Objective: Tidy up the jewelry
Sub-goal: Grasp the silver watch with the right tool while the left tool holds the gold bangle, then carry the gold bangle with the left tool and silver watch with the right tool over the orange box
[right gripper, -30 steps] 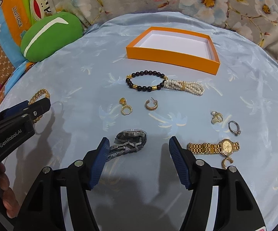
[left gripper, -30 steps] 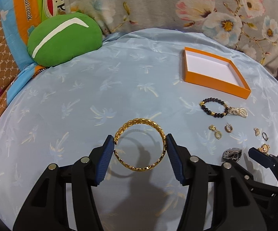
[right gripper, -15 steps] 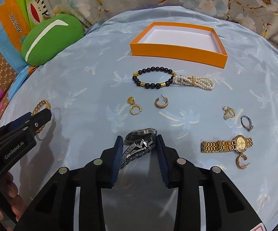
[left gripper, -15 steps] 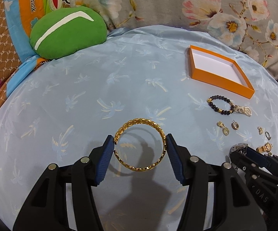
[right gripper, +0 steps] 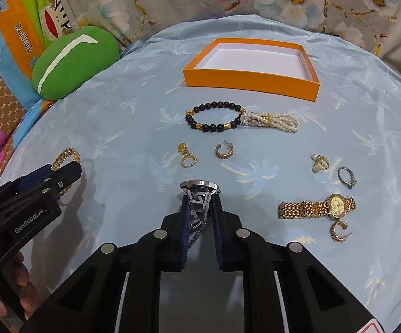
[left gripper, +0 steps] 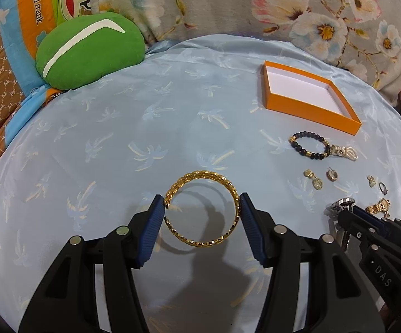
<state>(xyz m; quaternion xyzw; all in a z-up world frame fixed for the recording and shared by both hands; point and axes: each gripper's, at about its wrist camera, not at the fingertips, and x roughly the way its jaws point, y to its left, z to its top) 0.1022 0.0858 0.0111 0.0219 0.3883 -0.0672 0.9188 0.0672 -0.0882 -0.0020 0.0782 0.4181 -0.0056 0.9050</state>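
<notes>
Left gripper is held low over the pale blue palm-print cloth, its blue-padded fingers spread to the full width of the gold chain-link bangle and pressing it from both sides. The bangle appears lifted, throwing a shadow on the cloth beneath, though the fisheye view makes the clearance hard to judge.

Right gripper is angled down towards the cloth, jaws drawn narrow and clamped on the steel link band of the silver wristwatch; the watch case projects just beyond the fingertips. Fingers of the person's left hand show at the lower left edge of the right wrist view.

The shallow orange cardboard tray with white floor sits at the far side of the cloth, well apart from both grippers. Between tray and right gripper lie the black bead bracelet touching the white pearl bracelet, and nearer, gold earrings. The gold wristwatch lies to the right. Open cloth stretches ahead of the left gripper up to the green round cushion at the far left edge.
</notes>
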